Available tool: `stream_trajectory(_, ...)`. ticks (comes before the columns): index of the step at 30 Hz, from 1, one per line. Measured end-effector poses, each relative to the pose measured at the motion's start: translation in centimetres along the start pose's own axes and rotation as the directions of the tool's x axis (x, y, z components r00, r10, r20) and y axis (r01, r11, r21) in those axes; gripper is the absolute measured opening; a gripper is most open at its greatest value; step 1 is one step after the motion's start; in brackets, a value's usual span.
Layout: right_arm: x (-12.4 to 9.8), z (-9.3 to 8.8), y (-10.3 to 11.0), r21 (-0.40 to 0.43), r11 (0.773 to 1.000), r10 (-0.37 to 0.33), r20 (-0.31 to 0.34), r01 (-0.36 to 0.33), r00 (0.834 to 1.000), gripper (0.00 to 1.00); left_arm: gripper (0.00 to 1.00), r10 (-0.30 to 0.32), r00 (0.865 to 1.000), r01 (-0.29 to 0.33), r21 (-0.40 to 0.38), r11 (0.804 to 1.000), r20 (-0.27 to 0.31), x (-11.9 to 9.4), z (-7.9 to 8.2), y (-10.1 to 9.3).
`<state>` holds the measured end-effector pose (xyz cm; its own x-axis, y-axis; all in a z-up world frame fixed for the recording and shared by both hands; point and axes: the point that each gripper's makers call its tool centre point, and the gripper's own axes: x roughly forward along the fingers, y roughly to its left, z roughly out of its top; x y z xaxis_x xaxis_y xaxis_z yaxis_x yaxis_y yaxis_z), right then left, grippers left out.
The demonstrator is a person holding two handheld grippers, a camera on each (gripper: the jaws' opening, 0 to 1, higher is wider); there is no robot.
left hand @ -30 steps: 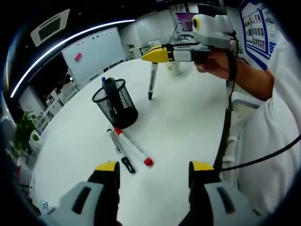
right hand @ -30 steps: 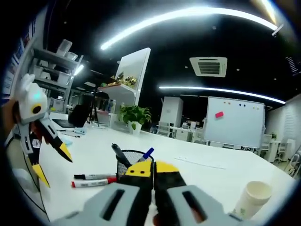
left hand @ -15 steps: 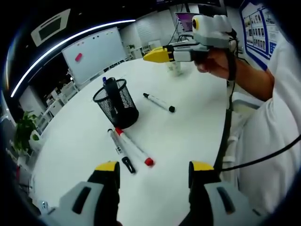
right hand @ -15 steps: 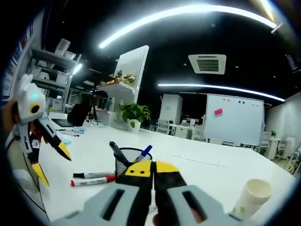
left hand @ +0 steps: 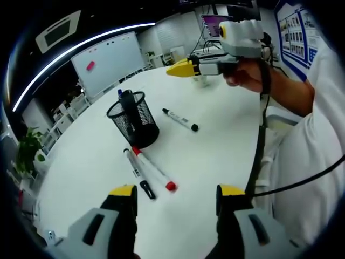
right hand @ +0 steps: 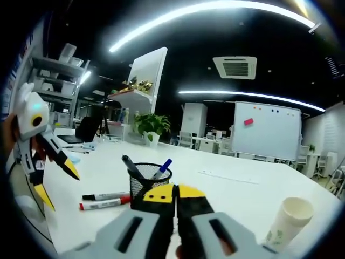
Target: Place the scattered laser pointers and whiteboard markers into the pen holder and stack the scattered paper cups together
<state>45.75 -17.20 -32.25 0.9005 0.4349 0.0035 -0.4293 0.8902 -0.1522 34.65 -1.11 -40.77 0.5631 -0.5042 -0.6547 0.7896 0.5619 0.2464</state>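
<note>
Right hand-held gripper (right hand: 175, 195), jaws together, faces mesh pen holder (right hand: 149, 182) beside 2 markers (right hand: 105, 200).

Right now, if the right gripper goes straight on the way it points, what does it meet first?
Probably the mesh pen holder, just beyond the shut right gripper; depth is hard to judge.

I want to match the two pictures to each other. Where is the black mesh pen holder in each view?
Left gripper view: the pen holder stands left of centre on the white table, above the two markers lying side by side.
Right gripper view: it stands just left of centre, right behind the right claw.
Shared landmark: the whiteboard with a pink item on it.
</note>
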Motion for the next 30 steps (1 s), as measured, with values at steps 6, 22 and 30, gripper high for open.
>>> stream_trajectory(6, 0.1, -0.7, 0.2, 0.015, 1.0, 0.007, -0.025, -0.007, 1.0, 0.02, 0.59, -0.001, 1.0, 0.001, 0.0, 1.0, 0.001, 0.0, 0.1, 0.0)
stream_trajectory(22, 0.7, -2.3, 1.0, 0.003, 0.999, 0.034, -0.105, -0.034, 0.994, 0.02, 0.59, 0.0, 1.0, 0.0, 0.013, 1.0, 0.014, -0.2, 0.6, 0.3)
stream_trajectory(30, 0.7, -3.0, 0.9, -0.005, 0.999, 0.035, -0.139, -0.036, 0.99, 0.02, 0.59, -0.01, 1.0, 0.01, 0.019, 1.0, 0.02, 0.0, 0.7, 0.3)
